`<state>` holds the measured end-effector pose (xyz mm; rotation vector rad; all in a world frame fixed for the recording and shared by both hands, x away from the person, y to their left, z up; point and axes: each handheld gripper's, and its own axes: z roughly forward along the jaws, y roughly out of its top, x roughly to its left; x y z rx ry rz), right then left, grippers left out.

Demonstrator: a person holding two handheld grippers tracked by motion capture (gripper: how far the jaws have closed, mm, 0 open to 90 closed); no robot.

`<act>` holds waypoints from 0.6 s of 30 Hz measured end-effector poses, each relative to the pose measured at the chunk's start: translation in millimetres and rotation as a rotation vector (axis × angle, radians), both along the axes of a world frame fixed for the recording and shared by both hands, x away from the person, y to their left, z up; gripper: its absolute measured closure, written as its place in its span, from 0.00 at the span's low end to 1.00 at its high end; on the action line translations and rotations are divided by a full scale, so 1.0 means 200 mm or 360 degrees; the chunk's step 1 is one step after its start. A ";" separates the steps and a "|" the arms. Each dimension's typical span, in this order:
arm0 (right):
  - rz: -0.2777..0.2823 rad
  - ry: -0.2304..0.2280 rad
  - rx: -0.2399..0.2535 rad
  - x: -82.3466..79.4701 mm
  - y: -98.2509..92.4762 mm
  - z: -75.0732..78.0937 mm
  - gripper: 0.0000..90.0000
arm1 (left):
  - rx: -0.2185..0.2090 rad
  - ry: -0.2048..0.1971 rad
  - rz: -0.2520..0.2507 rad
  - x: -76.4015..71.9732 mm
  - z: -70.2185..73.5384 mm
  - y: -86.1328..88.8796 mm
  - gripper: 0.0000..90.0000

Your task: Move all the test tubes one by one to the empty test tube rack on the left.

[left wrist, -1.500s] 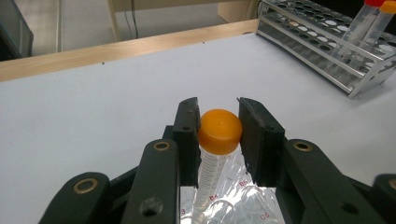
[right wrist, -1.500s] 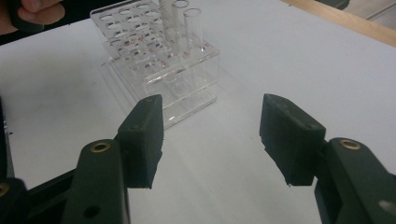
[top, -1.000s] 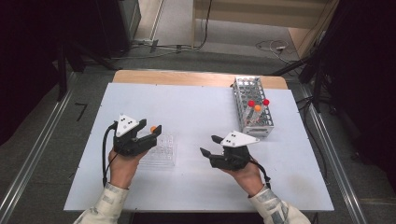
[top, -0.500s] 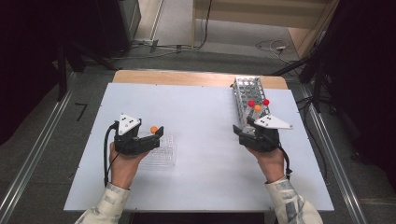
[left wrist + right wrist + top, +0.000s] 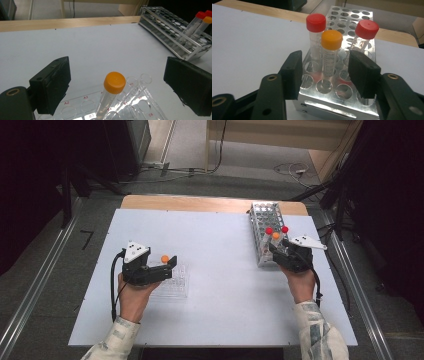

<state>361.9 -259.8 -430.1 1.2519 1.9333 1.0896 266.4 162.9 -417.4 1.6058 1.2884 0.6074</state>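
An orange-capped tube stands in a clear plastic rack at the table's left. My left gripper is open. Its jaws have just been opening and stand wide on either side of that tube without touching it. At the right, my right gripper faces the near end of a metal rack. Its jaws have just been closing, with a second orange-capped tube between them, and the pads stay clear of it. Two red-capped tubes stand behind.
The metal rack runs along the white table's right side toward the wooden back edge. Most of its holes hold nothing. A wide bare stretch of table lies between the two racks.
The right hand has travelled from the table's middle to the right, up to the metal rack, and its jaws have narrowed. The left jaws have spread apart around the tube in the clear rack.
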 end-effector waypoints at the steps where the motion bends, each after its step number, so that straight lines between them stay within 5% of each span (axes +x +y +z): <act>1: -0.0003 0.0003 -0.0002 0.01 0.00 -0.01 0.53 | -0.0007 -0.0006 -0.0002 0.00 0.00 0.00 0.08; 18: -0.0017 0.0028 -0.0070 0.13 0.03 -0.07 0.71 | -0.0009 0.0000 -0.0049 0.00 0.00 -0.03 0.06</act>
